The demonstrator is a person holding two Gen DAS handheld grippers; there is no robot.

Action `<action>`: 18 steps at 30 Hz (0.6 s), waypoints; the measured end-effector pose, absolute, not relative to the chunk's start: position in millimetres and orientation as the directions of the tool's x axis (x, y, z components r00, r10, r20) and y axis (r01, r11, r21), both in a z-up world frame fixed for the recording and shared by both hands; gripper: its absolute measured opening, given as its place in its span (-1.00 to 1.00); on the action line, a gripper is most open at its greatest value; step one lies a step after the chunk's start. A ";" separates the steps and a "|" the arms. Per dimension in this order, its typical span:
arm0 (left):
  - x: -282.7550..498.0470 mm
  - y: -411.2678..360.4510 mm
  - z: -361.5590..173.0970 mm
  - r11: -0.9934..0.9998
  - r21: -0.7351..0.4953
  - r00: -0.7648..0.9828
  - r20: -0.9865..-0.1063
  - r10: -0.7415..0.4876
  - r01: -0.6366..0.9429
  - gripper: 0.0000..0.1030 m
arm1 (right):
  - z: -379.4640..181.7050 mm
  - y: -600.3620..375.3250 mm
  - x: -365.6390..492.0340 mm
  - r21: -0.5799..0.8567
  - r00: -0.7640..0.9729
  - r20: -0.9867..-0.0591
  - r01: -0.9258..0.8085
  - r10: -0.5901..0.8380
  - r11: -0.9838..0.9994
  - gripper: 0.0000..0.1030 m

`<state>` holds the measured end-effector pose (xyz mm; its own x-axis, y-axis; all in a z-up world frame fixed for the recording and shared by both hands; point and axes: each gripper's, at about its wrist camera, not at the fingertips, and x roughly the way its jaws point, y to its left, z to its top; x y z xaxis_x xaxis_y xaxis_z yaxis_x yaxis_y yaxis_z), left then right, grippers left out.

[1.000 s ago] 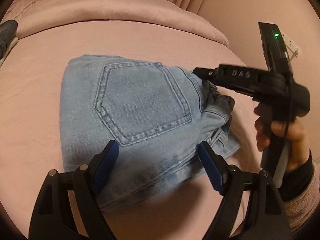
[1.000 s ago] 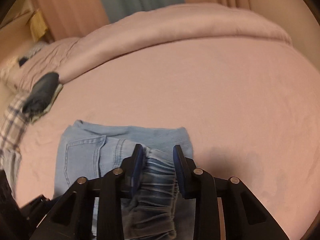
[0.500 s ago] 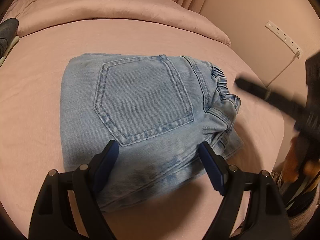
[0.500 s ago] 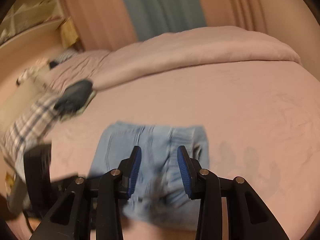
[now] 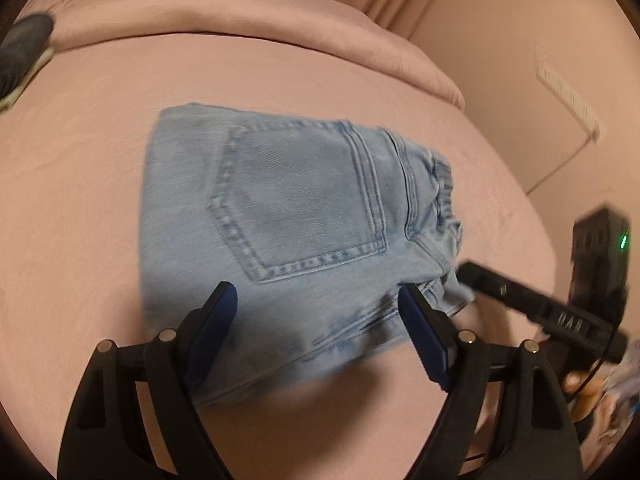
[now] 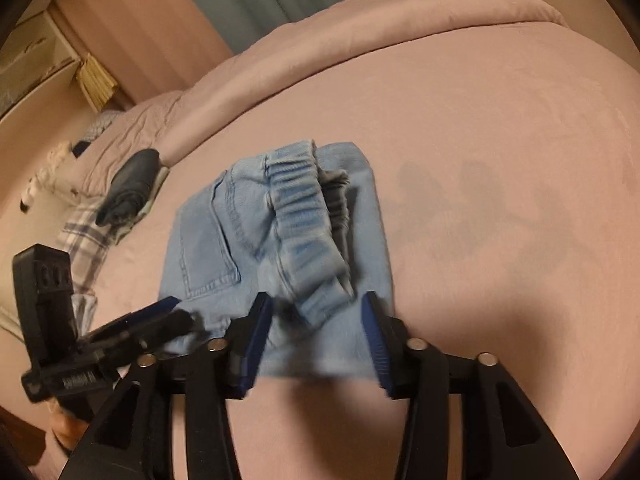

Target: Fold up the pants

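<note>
On the pink bed [image 5: 100, 208], folded pants [image 5: 304, 232] are lying flat while the left gripper [image 5: 316, 320] is hovering at 6 o'clock, jaws spread wide and empty, and the right gripper [image 6: 316, 324] is angling in from 4 o'clock, jaws parted, gripping nothing.

A wide bed [image 6: 500, 128] covered in a smooth pink sheet is filling the room. Lying flat near its middle is a pair of light blue denim pants [image 5: 304, 216], folded into a compact square with a back pocket facing up. A rolled dark garment [image 6: 132, 184] is resting near the bed's far edge, beside plaid fabric [image 6: 86, 240]
</note>
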<state>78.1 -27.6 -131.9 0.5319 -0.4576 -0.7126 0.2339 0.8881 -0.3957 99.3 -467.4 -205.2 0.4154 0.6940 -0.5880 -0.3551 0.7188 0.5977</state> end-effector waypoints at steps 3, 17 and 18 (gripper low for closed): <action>71.3 -6.5 -124.7 0.883 -0.430 0.565 -0.688 -0.455 0.187 0.65 | -204.0 -474.4 94.1 0.596 0.417 -0.589 -0.354 0.692 0.720 0.14; 69.3 40.8 -147.8 0.810 -0.586 0.532 -0.681 -0.503 0.017 0.81 | -223.5 -466.7 111.5 0.687 0.321 -0.595 -0.273 0.737 0.673 0.38; 70.0 39.2 -147.7 0.810 -0.585 0.528 -0.680 -0.508 0.026 0.81 | -223.5 -466.3 112.0 0.687 0.320 -0.595 -0.274 0.738 0.673 0.39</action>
<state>70.0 39.2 -147.7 0.5277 -0.5085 -0.6804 0.0261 0.8104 -0.5853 112.0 -466.3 -223.5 0.3200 0.7377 -0.5945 -0.2740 0.6728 0.6873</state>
